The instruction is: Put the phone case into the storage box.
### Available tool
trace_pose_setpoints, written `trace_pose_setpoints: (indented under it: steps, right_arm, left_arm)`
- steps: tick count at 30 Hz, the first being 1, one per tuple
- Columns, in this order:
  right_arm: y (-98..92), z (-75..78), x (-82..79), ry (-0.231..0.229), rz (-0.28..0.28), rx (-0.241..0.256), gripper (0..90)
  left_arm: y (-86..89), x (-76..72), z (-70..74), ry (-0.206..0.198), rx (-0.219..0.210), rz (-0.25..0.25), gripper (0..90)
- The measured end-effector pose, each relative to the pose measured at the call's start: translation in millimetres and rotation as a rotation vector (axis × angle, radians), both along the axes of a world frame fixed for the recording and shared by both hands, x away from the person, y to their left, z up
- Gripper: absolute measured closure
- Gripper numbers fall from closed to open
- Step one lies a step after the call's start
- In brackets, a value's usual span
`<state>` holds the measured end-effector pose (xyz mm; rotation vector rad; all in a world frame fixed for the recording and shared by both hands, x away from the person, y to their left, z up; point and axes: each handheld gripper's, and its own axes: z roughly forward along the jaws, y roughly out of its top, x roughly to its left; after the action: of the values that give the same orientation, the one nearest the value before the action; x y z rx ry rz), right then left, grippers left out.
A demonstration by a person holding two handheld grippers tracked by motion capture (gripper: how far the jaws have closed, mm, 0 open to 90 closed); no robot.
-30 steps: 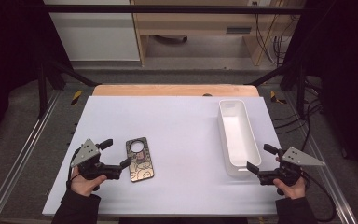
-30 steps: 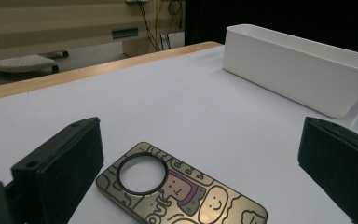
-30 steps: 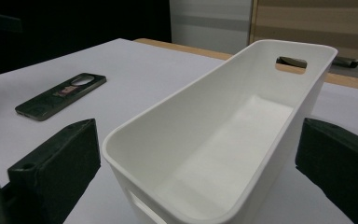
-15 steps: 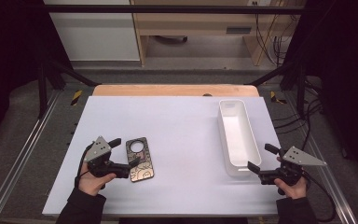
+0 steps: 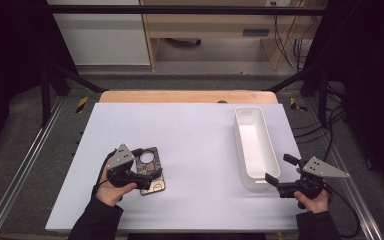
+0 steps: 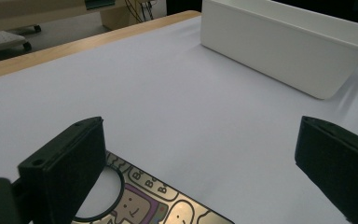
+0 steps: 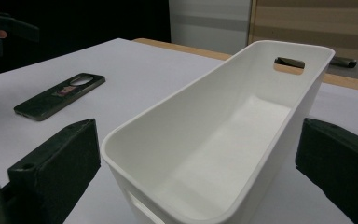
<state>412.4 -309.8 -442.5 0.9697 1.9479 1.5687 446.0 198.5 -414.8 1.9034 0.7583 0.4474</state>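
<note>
A flat phone case (image 5: 152,172) with a cartoon pattern and a round camera hole lies on the white table at the front left. My left gripper (image 5: 144,167) is open and low over it, one jaw at each long side. In the left gripper view the case's hole end (image 6: 158,200) lies between the black jaws, nearer the left one. My right gripper (image 5: 279,169) is open at the near end of a long white bin (image 5: 255,150). In the right gripper view the bin's near end (image 7: 223,140) stands between the jaws, and the phone case (image 7: 60,95) lies farther left.
The white sheet (image 5: 195,135) covers the table, with a wooden strip (image 5: 185,96) along its far edge. Metal frame rails (image 5: 25,165) run along both sides. The bin (image 6: 279,46) is empty. Cables trail from both grippers.
My left gripper has moved right, from beside the phone case to over it with the jaws astride it. The right gripper has barely shifted.
</note>
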Motion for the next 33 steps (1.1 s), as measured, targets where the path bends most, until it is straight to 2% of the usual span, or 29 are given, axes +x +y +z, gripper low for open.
trace_pose_setpoints:
  steps: [4,7,9,10,13,15,21,24,25,32,33]
  right_arm:
    - [0.0,0.1,-0.1,0.0,0.0,0.001,0.4]
    - [0.3,-0.1,0.0,0.0,0.001,0.001,0.4]
    - [0.4,-0.1,0.1,0.0,0.0,0.0,0.4]
    - [0.4,-0.2,0.2,0.001,-0.001,0.0,0.4]
    - [0.3,0.0,0.1,0.0,0.001,0.001,0.4]
    - [0.2,0.3,-0.2,-0.001,0.001,0.002,0.4]
    - [0.7,-0.1,0.0,-0.001,0.001,-0.003,0.4]
    - [1.0,-0.3,0.1,0.001,0.001,-0.004,0.4]
    - [1.0,-0.3,0.1,0.001,0.001,-0.004,0.4]
    - [0.9,-0.3,0.0,0.001,0.0,-0.006,0.4]
    - [0.9,-0.3,0.0,0.001,0.0,-0.006,0.4]
  left_arm:
    - [-6.1,1.6,-3.7,0.017,0.013,0.0,6.8]
    - [-9.4,2.2,-6.9,0.032,0.011,-0.008,14.2]
    - [-11.8,2.2,-9.3,0.035,0.03,-0.003,16.2]
    - [-12.9,2.5,-10.5,0.044,0.041,-0.006,21.2]
    - [-15.1,1.6,-12.5,0.046,0.055,-0.01,25.6]
    - [-16.5,1.4,-14.4,0.056,0.06,-0.014,31.6]
    - [-20.4,2.6,-20.5,0.086,0.091,-0.031,40.8]
    - [-21.6,2.9,-22.1,0.098,0.09,-0.043,49.7]
    - [-21.9,3.0,-22.5,0.104,0.09,-0.048,49.7]
    - [-24.2,3.6,-25.0,0.131,0.097,-0.079,66.4]
    - [-24.8,3.7,-25.6,0.136,0.098,-0.083,66.4]
